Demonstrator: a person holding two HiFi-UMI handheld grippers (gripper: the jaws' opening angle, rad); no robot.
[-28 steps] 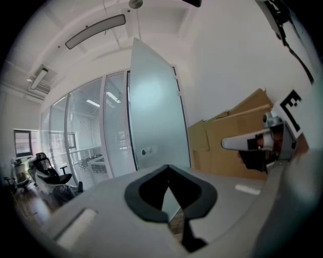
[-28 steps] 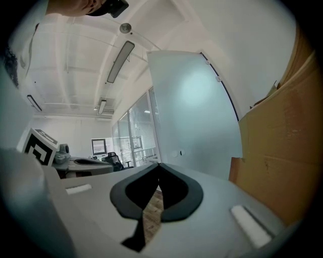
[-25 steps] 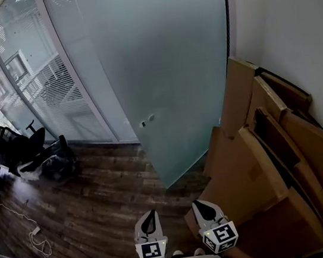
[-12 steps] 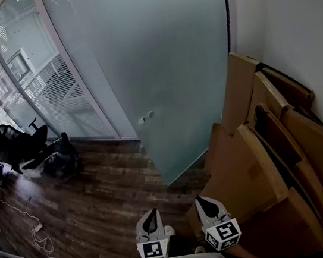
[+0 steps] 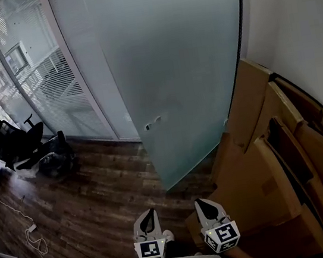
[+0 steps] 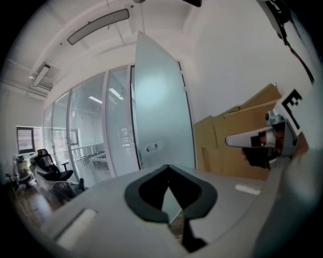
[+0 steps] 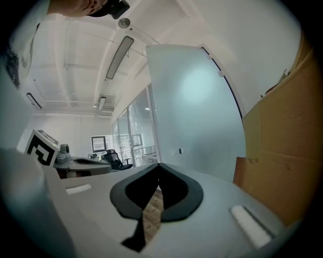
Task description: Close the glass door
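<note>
The frosted glass door stands swung open ahead of me, its free edge towards the room and its small round lock fitting near that edge. My left gripper and right gripper sit side by side low in the head view, well short of the door and touching nothing. Both are shut and hold nothing. The left gripper view has its tips closed below the door and the lock fitting. The right gripper view shows closed tips with the door beyond.
Flattened cardboard boxes lean against the white wall at the right, next to the door's hinge side. A glass partition with blinds runs along the left. Office chairs, a dark bag and a white cable lie on the wooden floor.
The door fills more of the head view and the cardboard has slid right, so I have come a little closer. Both grippers advanced together and stayed shut.
</note>
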